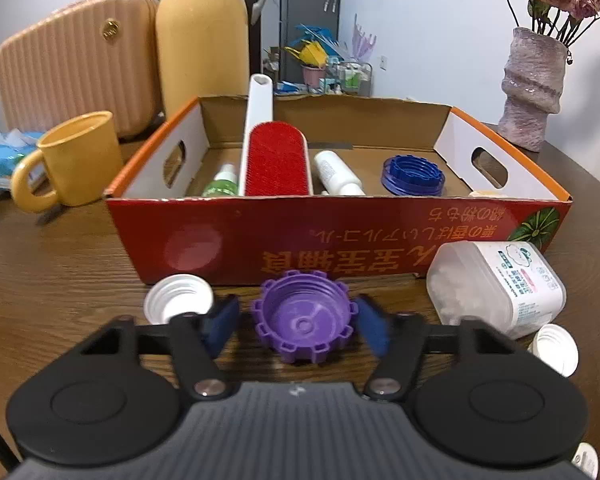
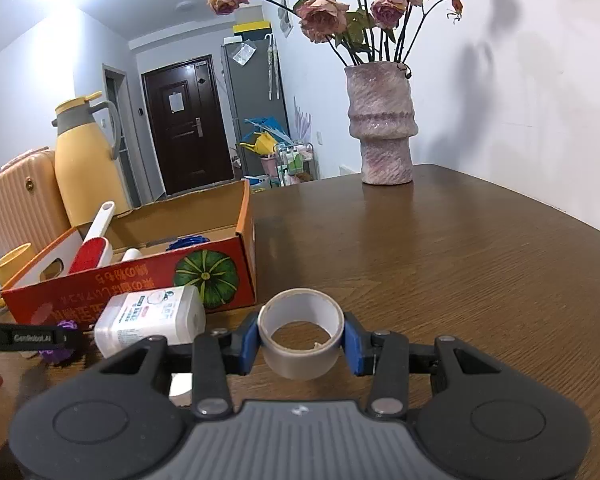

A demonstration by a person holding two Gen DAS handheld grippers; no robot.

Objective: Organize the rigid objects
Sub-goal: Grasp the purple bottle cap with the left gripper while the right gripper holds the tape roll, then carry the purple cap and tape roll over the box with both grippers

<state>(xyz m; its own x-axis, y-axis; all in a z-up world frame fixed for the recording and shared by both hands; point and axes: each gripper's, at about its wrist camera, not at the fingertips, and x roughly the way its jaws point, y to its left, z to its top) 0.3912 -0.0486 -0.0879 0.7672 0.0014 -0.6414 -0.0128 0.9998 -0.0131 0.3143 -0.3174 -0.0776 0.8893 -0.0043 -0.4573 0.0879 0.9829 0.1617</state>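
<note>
While our left gripper straddles the purple cap on the worktop, its blue pads stand just apart from the cap's sides, so nothing is clamped. We hold the tape roll pinched in our right gripper above the worktop, well clear of its far edge. Just beyond the cap sits the red box (brush, bottles and a blue cap inside), with a white cap and a white jar beside it.

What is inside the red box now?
In the box: a red brush, a green bottle, a white bottle, a blue cap. The front wall hides the floor nearest it.
</note>
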